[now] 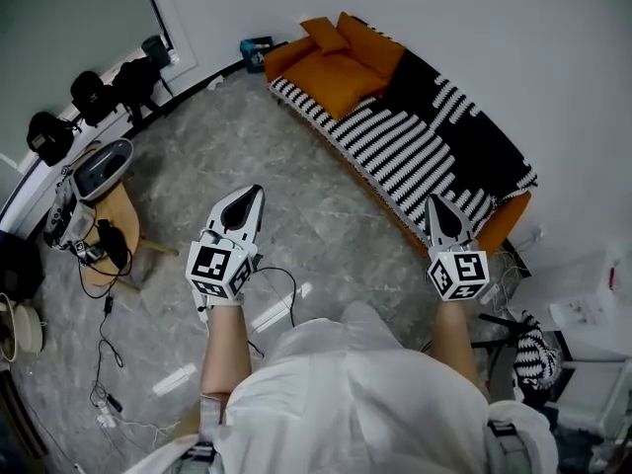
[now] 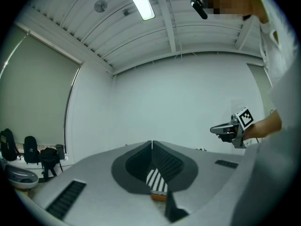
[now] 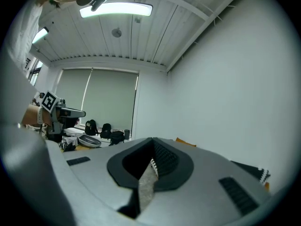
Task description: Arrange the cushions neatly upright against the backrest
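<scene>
While left claw (image 1: 256, 192), right claw (image 1: 434, 199) closed, cushions (image 1: 330, 37) distant.

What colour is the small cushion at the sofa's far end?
Orange. The small cushion shows best in the head view.

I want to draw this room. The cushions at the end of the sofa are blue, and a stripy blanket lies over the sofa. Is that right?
Not quite. The cushions are orange, not blue; the head view shows it. They do sit at the end of the sofa, and a stripy blanket does lie over it.
</scene>
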